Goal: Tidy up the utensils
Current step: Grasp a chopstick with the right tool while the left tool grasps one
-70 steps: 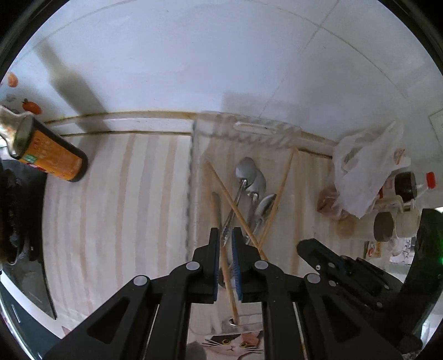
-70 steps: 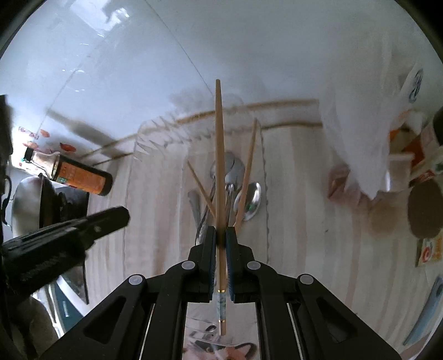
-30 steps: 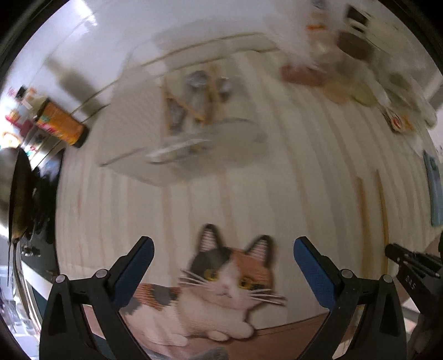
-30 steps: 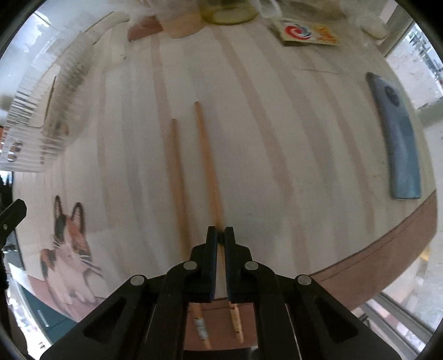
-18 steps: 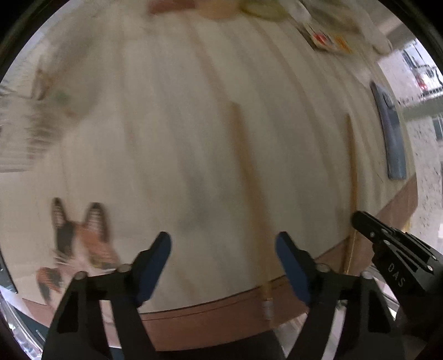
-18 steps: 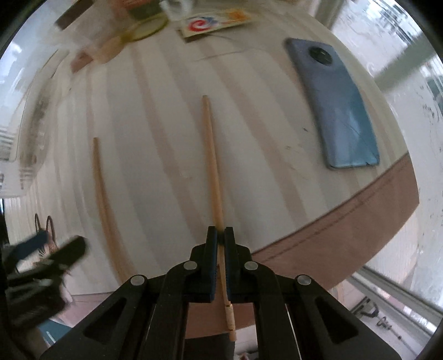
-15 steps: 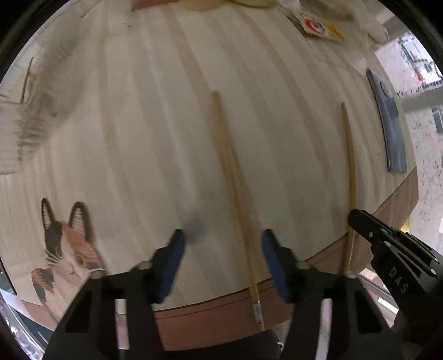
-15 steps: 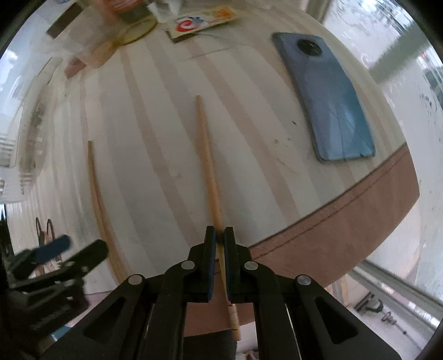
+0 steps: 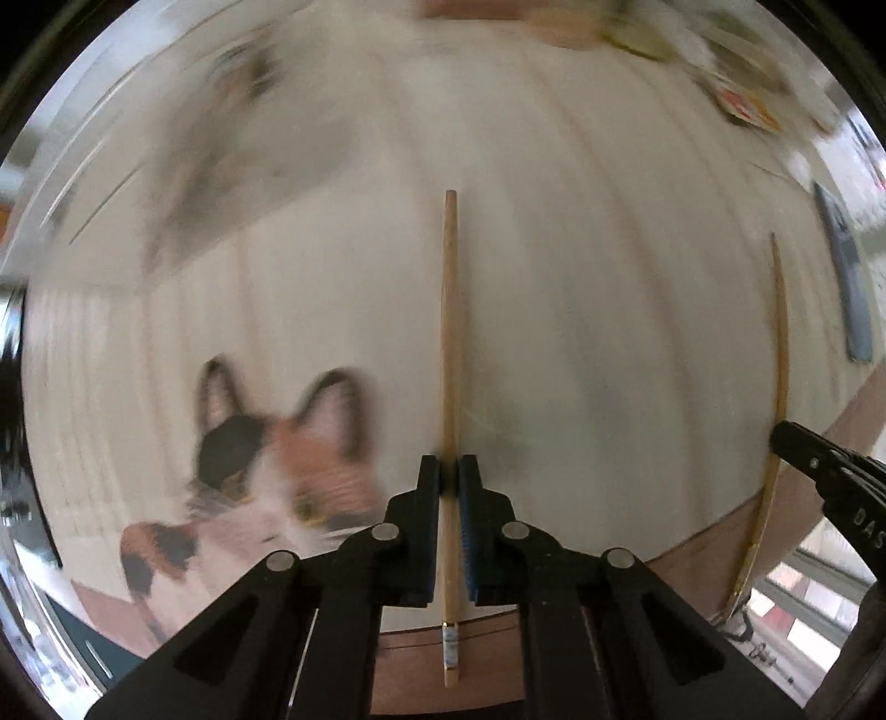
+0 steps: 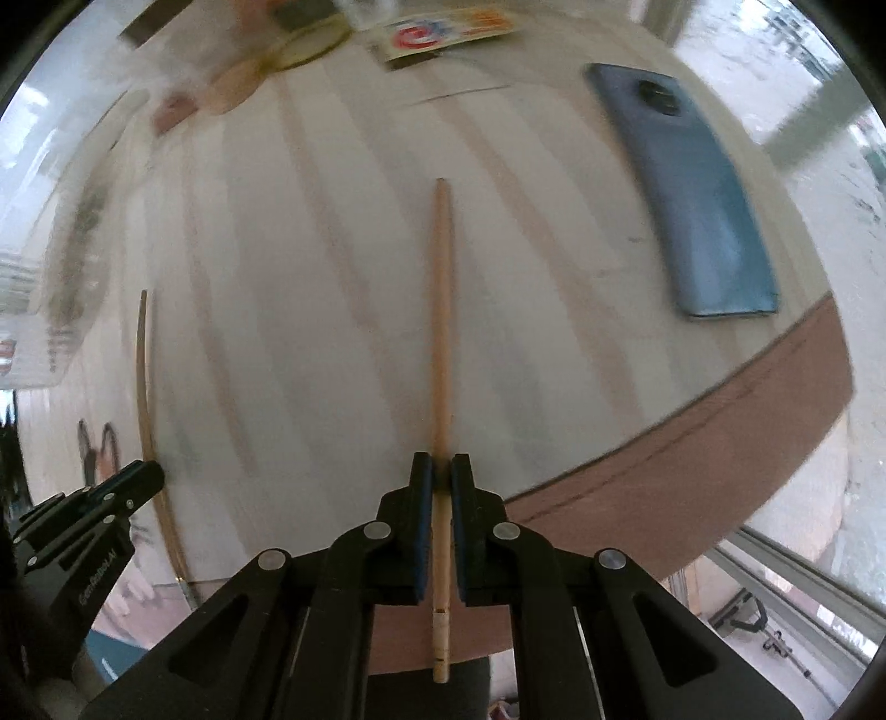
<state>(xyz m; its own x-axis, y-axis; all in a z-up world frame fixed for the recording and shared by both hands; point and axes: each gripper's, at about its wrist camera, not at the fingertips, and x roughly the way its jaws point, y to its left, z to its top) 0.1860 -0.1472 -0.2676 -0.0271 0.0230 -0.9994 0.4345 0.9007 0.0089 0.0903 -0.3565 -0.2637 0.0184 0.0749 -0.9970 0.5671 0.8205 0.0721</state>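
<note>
My left gripper (image 9: 449, 471) is shut on a wooden chopstick (image 9: 449, 343) that points forward over the striped tablecloth. My right gripper (image 10: 440, 471) is shut on a second wooden chopstick (image 10: 441, 332), also pointing forward. Each view shows the other chopstick off to the side: at the right in the left wrist view (image 9: 779, 354) and at the left in the right wrist view (image 10: 145, 387). The clear utensil tray (image 9: 249, 144) is a blur at the far left.
A cat picture (image 9: 277, 459) is printed on the cloth by the left gripper. A blue phone (image 10: 692, 188) lies at the right near the table's brown front edge (image 10: 720, 421). Packets and a lid (image 10: 310, 44) sit at the far side.
My left gripper was open over the cloth and has since shut on a chopstick. The view has swung back toward the cat picture. My right gripper still holds its chopstick.
</note>
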